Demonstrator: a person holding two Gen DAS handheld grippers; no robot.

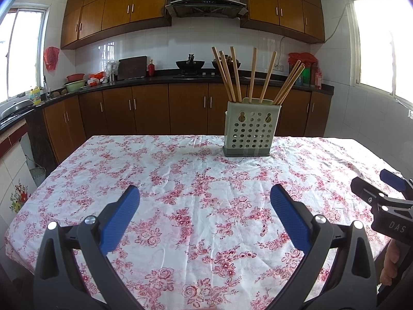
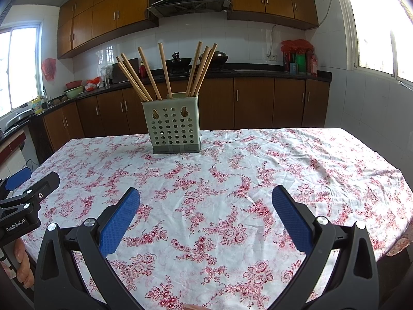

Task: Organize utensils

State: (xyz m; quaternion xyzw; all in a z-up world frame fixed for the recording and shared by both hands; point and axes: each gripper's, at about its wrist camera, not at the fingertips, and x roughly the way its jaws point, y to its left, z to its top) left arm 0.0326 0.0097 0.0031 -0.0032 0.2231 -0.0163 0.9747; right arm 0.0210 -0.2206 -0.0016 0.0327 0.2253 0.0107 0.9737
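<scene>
Chopstick holder (image 1: 249, 129) — pale green plastic, perforated front, two keyhole slots near its rim — stands upright on the far half of the table, right of centre in the left wrist view, left of centre (image 2: 172, 126) in the right wrist view. Wooden chopsticks (image 1: 254, 73) stand in it, fanned out and leaning to both sides; their lower ends are hidden inside the holder. The same bundle (image 2: 165, 71) shows in the right wrist view, and the exact count is hard to fix where sticks overlap.

Floral tablecloth (image 1: 193, 180) — white with red roses, wrinkled — covers the table; no loose utensils lie on it in either view.

Left gripper (image 1: 205, 201) at lower centre of its own frame, blue pads spread wide, nothing between them. Right gripper (image 2: 206, 201) likewise spread wide and empty.

Left view alone shows the right gripper from the side at the right edge, with fingers of a hand (image 1: 388, 263) on its handle, cut off by the frame. Right view alone shows the left gripper (image 2: 25, 193) at the left edge, lettered "GenRobot.AI", with part of a hand (image 2: 22, 263) below it.

Behind: dark counter (image 2: 258, 73), brown cabinets, range hood (image 1: 206, 0), bright windows.
</scene>
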